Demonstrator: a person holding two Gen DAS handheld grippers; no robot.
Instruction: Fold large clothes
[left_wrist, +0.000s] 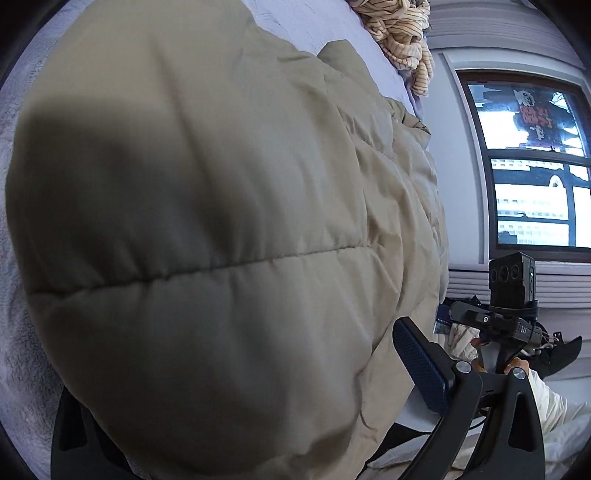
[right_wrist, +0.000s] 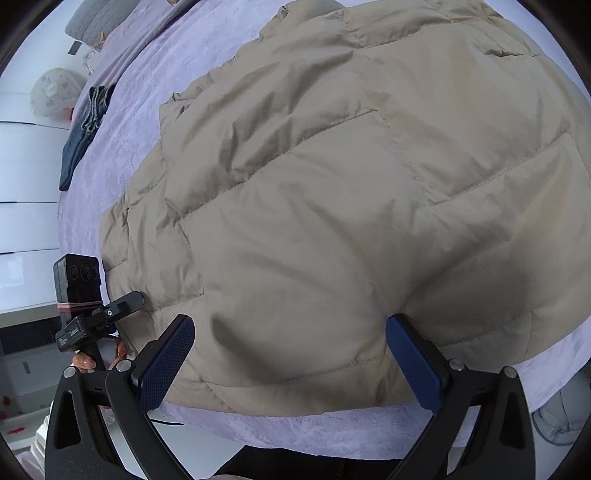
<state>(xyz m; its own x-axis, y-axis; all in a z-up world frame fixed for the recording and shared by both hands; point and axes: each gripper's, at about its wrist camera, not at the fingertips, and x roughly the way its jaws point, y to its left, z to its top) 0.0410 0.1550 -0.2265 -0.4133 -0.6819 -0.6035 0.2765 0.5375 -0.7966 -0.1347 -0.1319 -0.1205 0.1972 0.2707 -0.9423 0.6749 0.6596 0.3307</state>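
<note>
- Spreading wide, both blue-padded fingers (right_wrist: 170, 365) of the right gripper (right_wrist: 291, 365), pressing lightly into the near hem of the beige puffer jacket (right_wrist: 332, 206) without pinching any fabric.
- Lying flat and quilted across the lavender bedspread (right_wrist: 133, 122), filling most of the right wrist view, with its near edge just short of the mattress edge.
- Showing only one blue finger (left_wrist: 421, 365) of the left gripper (left_wrist: 258, 387) at the right of its own view; the other hiding behind puffed fabric, so cannot tell whether open or clamped on the jacket.
- Bulging close against the left wrist lens, one stitched seam running across the padding.
- Appearing in each other's views: right gripper at the near right by the window (left_wrist: 532, 162), left gripper at the near left of the jacket.
- Resting at the far left of the bed, folded dark jeans (right_wrist: 85, 129); at the far side, a crumpled striped cloth (left_wrist: 399, 33).
</note>
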